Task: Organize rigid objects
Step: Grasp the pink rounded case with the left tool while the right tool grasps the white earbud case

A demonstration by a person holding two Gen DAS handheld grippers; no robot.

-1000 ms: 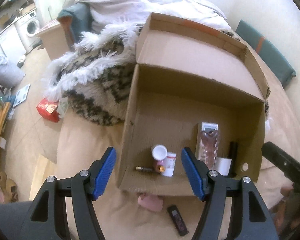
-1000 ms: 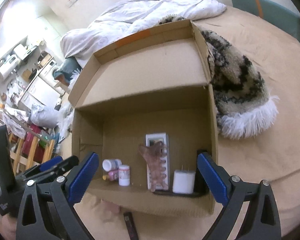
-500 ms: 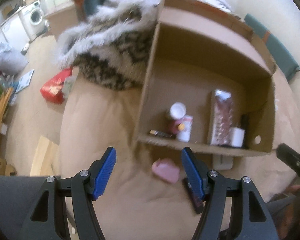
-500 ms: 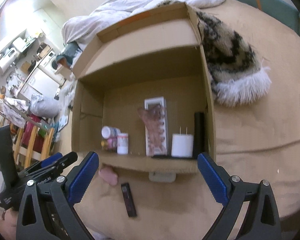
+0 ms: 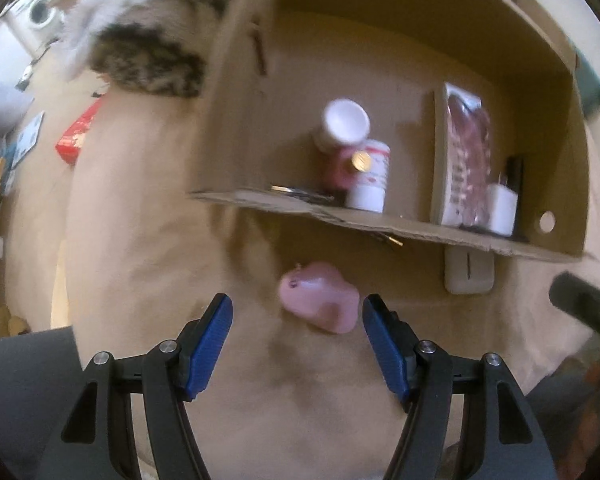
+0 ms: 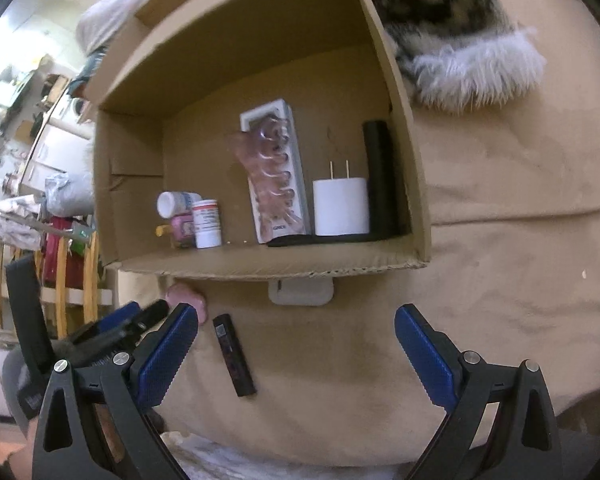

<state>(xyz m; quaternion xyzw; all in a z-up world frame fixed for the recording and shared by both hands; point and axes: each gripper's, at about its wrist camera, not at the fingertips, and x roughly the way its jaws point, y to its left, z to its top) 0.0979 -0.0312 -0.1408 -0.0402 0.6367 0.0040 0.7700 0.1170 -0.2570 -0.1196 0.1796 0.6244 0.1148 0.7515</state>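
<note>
The step in hand looks like a pick-up: the left claw [image 5: 296, 336] stands wide, holding nothing, its blue-padded fingers [image 5: 211, 344] on either side of a small pink rounded plastic case [image 5: 320, 298] that lies on the tan bedcover [image 5: 148, 240] just in front of the open brown cardboard box [image 5: 240, 80]. The case sits nearer the right-hand finger than the left, and lies a little ahead of the pads rather than squarely between them. The right claw [image 6: 296, 354] is also spread wide and empty, hovering over the bedcover with a slim black rectangular device [image 6: 235, 354] lying between its fingers, closer to the left one. A flat white rounded-rectangle case [image 6: 301, 291] is tucked partly under the box's near edge. Already inside the box are two white pill bottles [image 6: 207, 224], a white-backed blister pack of pink-clear plastic [image 6: 276, 184], a white plug-in charger block [image 6: 341, 206] and a tall black block [image 6: 378, 176]. So the sorting seems partly done, with three pieces left outside. The next move probably calls for the left claw to ease forward and slightly to the right so the pink case is centred, then close across its narrower width; its smooth curved shell could squirt out of the pads if pinched off-centre.
</note>
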